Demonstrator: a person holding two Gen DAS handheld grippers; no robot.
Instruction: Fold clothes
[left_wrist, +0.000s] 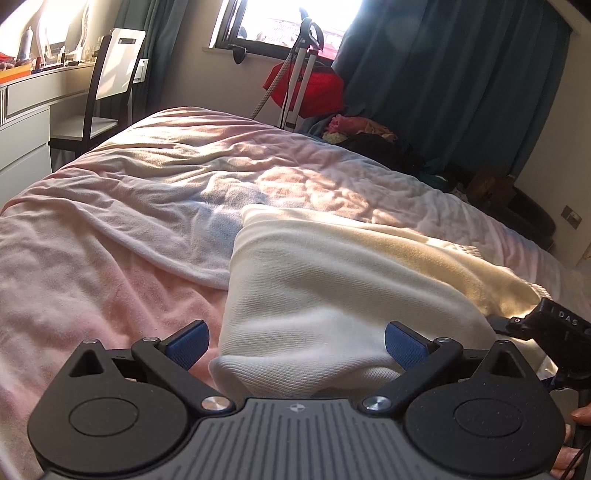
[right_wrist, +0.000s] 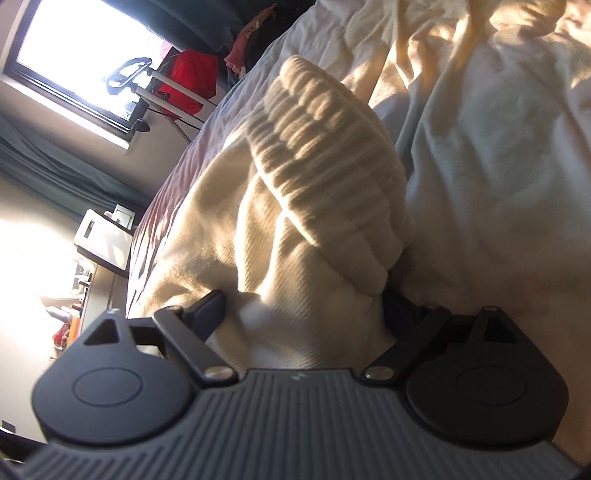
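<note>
A cream knitted garment (left_wrist: 332, 288) lies on the pink bed cover (left_wrist: 110, 229). My left gripper (left_wrist: 297, 345) is open, its blue pads (left_wrist: 188, 343) wide apart on either side of a folded edge of the garment, which reaches back between the jaws. In the right wrist view the same garment (right_wrist: 295, 229) shows with its ribbed cuff or hem (right_wrist: 325, 155) bunched upward. My right gripper (right_wrist: 306, 314) is open, with the cloth lying between its fingers; the right finger is partly hidden by cloth. The right gripper's body (left_wrist: 554, 332) shows at the right edge of the left wrist view.
A white-backed chair (left_wrist: 107, 88) and a white desk (left_wrist: 26, 122) stand at the far left of the bed. A red bag (left_wrist: 314, 88), a vacuum or steamer pole (left_wrist: 299, 74) and a pile of clothes (left_wrist: 362, 133) sit by the window and dark curtains (left_wrist: 443, 74).
</note>
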